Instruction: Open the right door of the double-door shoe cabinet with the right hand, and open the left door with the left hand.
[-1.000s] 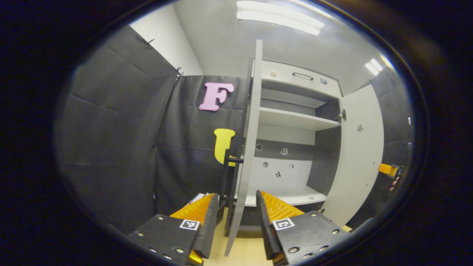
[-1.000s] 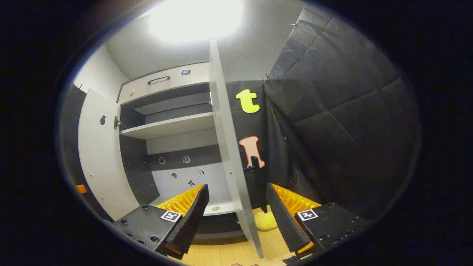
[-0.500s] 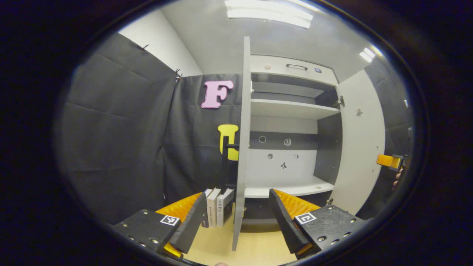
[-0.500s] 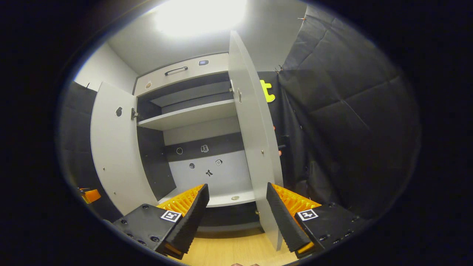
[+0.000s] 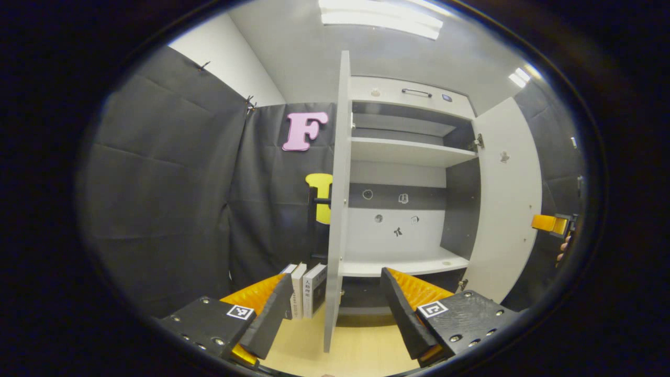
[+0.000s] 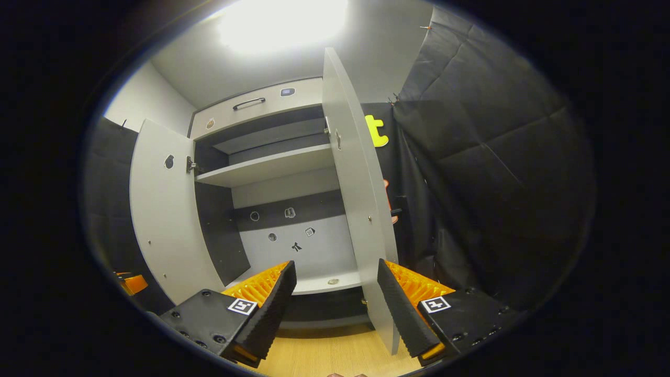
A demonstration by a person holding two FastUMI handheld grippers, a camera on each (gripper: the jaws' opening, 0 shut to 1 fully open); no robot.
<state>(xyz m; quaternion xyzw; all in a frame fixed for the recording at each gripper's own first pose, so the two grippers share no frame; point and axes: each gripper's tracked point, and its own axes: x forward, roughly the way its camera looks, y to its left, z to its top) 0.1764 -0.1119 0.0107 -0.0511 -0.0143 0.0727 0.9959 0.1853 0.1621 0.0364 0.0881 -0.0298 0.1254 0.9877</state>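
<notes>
Both doors look swung out already: left door (image 5: 335,209) edge-on, right door (image 6: 361,209) wide. Left gripper (image 5: 335,309) and right gripper (image 6: 335,303) gape empty, probably just let go.

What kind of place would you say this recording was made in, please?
Probably a staged recording booth, not a home: black cloth walls surround a lone shoe cabinet with both doors open, on a wood-look floor under strip ceiling lights.
</notes>
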